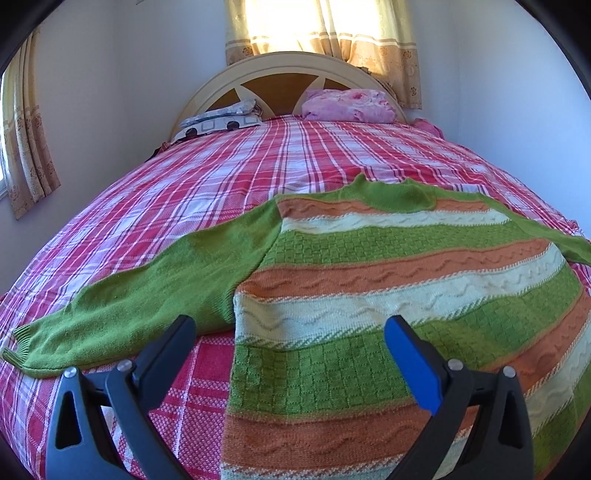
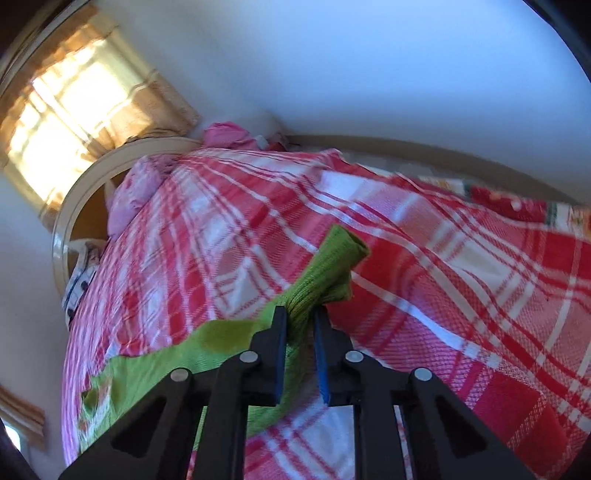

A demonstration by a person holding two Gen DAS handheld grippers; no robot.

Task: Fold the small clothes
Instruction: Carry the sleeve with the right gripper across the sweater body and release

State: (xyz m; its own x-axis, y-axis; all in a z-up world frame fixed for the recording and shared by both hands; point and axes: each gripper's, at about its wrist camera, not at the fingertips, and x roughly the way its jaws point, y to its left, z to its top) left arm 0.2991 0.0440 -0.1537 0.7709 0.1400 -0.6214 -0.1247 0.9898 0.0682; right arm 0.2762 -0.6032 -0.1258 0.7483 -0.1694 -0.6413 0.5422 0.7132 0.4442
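Only the left wrist view takes in the whole sweater [image 1: 369, 280]: it lies spread flat on the bed [image 1: 207, 184], body banded in green basket-weave, orange and cream stripes with wavy cable lines, a plain green collar toward the headboard [image 1: 291, 70], and one plain green sleeve [image 1: 147, 291] stretched out flat away from the body, its ribbed cuff near the bed's edge. In that view the left tongs [image 1: 290, 328] hang just above the sweater's lower body, spread wide, one finger over the sleeve and the blue-faced finger over the striped knit, gripping nothing. The right wrist view, blurred and tilted, shows what the other cannot: the right tongs [image 2: 300, 317] pressed together on the other green sleeve [image 2: 325, 273], pinching it just behind the ribbed cuff, which sticks out past the fingertips above the red-and-white plaid bedspread [image 2: 461, 295]. Behind the tongs the sleeve runs back to the sweater's green shoulder. Beside the headboard sit a pink pillow [image 1: 349, 105] and a grey patterned pillow [image 1: 221, 120], with a sunlit yellow curtain [image 1: 321, 26] above the headboard.
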